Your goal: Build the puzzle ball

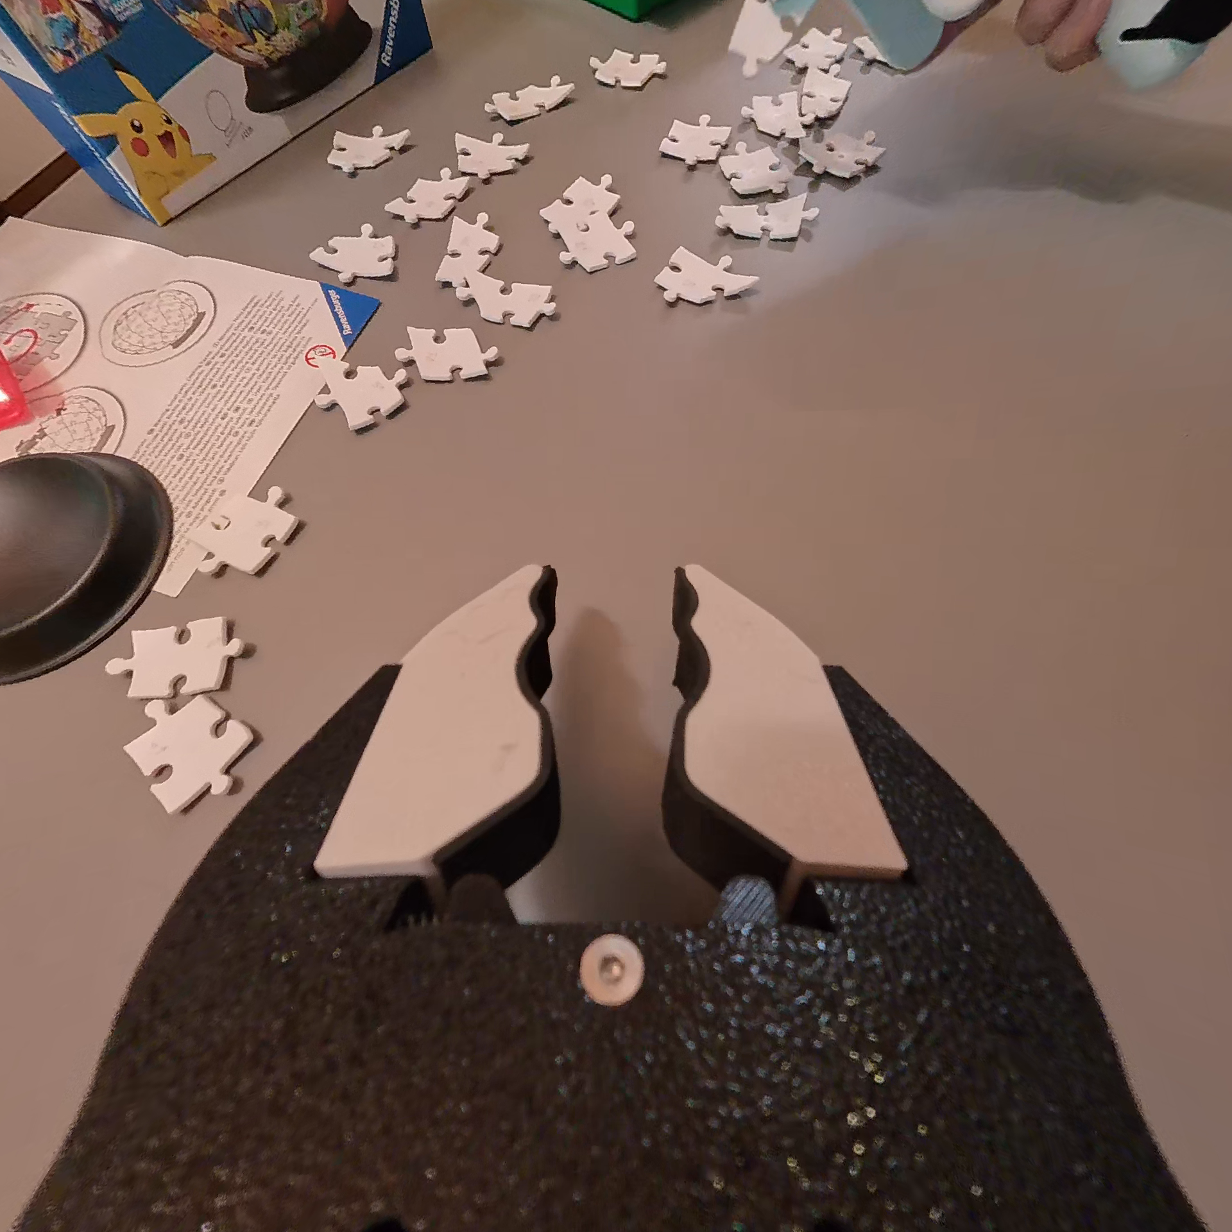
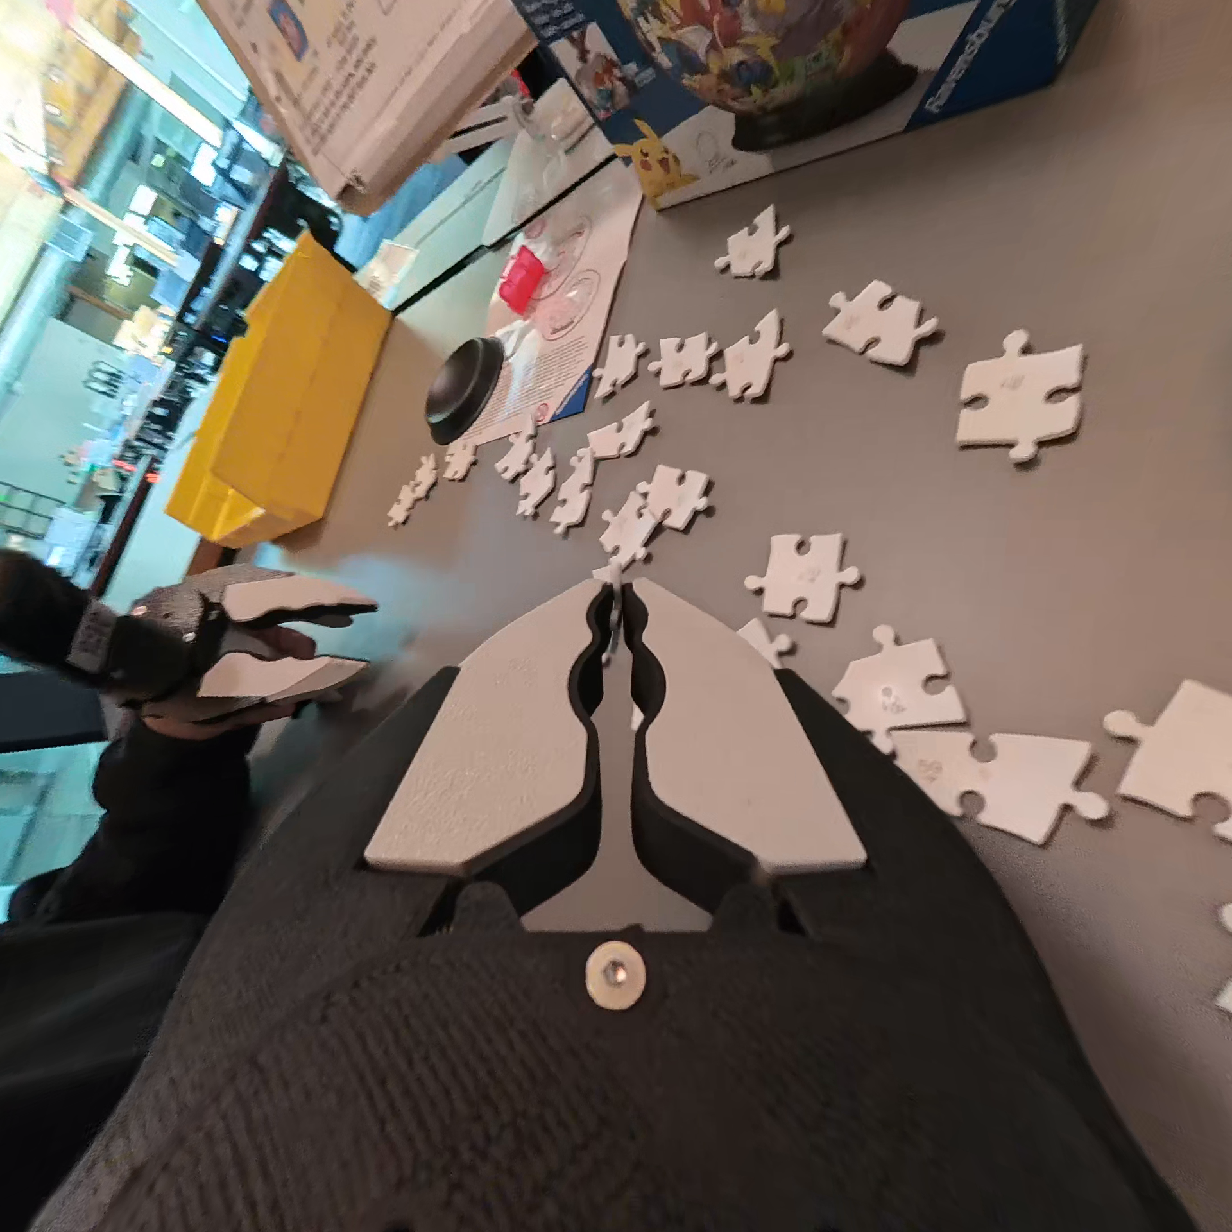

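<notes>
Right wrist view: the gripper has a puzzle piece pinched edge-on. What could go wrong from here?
1. The right gripper holds the thin white piece only at its tips, so it might twist or slip out.
2. Loose pieces lie crowded just beyond it; lowering could scatter them.
3. The left gripper is open and empty, so nothing yet steadies the piece for joining.

Left tongs [image 1: 617,600] hang parted, holding nothing; right tongs [image 2: 619,600] pinched together on a thin white piece [image 2: 612,603], rolled sideways.
</notes>
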Motion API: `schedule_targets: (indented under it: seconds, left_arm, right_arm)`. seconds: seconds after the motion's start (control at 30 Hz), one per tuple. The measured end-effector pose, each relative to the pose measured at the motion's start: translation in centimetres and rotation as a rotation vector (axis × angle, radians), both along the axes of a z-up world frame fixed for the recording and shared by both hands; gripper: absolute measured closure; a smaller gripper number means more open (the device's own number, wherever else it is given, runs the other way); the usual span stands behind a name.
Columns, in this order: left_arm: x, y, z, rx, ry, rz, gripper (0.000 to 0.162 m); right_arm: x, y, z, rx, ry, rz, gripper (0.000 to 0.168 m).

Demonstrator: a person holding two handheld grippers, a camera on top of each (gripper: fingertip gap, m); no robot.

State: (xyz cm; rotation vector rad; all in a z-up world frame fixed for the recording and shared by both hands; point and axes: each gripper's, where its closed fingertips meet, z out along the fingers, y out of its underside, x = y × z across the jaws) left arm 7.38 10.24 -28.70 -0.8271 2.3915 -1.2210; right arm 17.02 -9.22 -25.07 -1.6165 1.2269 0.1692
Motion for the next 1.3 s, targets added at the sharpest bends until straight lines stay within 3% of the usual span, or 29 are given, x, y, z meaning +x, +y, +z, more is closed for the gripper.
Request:
schedule_targets:
  seconds: [0.17, 0.27, 0.4, 0.57, 1.0, 1.2, 1.3]
  left_arm:
    - [0.1, 0.1, 0.0, -0.009, 0.008, 0.004, 0.129]
    - [0.1, 0.1, 0.0, -0.014, 0.016, 0.006, 0.129]
    - [0.1, 0.2, 0.3, -0.028, 0.004, 0.009, 0.130]
    - [0.1, 0.1, -0.1, -0.023, 0.034, 0.007, 0.130]
    - [0.4, 0.4, 0.3, -0.053, 0.034, 0.027, 0.130]
    - [0.3, 0.2, -0.1, -0.044, 0.060, 0.016, 0.130]
    - [0.3, 0.2, -0.2, -0.047, 0.071, 0.017, 0.130]
  right_arm:
    - [1.1, 1.7, 1.4, 0.068, -0.034, -0.017, 0.165]
    - [-0.7, 3.7, 0.3, 0.009, -0.029, 0.084, 0.165]
    - [-2.6, 4.2, 1.8, 0.078, -0.037, 0.109, 0.165]
    - [-5.0, 6.3, 1.0, 0.061, -0.025, 0.178, 0.165]
    - [-1.1, 7.9, -0.4, -0.035, -0.030, 0.160, 0.165]
    - [7.5, 5.9, 2.0, -0.102, -0.126, -0.015, 0.165]
    - [12.2, 5.1, 1.4, -0.142, -0.079, -0.074, 0.166]
